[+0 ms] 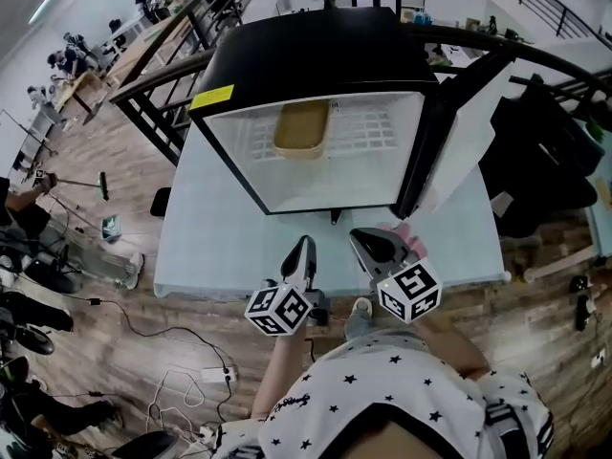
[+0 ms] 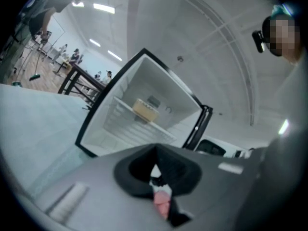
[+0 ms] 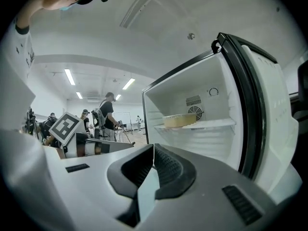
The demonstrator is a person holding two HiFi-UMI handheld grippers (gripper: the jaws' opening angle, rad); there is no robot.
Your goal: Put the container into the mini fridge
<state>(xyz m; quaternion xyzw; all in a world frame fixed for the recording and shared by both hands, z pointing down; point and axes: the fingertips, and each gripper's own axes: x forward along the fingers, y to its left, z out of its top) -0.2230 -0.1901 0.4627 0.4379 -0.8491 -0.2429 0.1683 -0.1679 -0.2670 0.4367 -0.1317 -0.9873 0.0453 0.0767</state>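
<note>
- Your left gripper [image 1: 306, 244] has its jaws pressed together with nothing between them; it hangs over the table [image 1: 210, 247] just in front of the mini fridge [image 1: 316, 55], pointing towards the opening
- Your right gripper [image 1: 360, 237] is likewise closed and empty, the two pads meeting edge to edge in its own view; it sits just beside the left one, a little nearer the hinge side
- The container [image 1: 302, 128] is already inside; it rests on the white wire shelf [image 1: 373, 127], towards the back and left of centre, clear of both grippers; neither of them touches it
- From the head view its long axis seems to run front to back, a short end facing you; that is a judgement, since the view foreshortens it
- The container lies straight ahead of both grippers and deeper in, so the placing part of the task looks done
- What is left, as I read it, is the door [image 1: 469, 122]; it stands swung wide open on the right of the cabinet, its inner face turned towards you
- The relation that matters: the door lies to the right of both grippers and your right gripper is the nearer one; you would reach it from there and swing it leftwards across the opening
- Watch that the left gripper is out of the doorway before the door comes round
</note>
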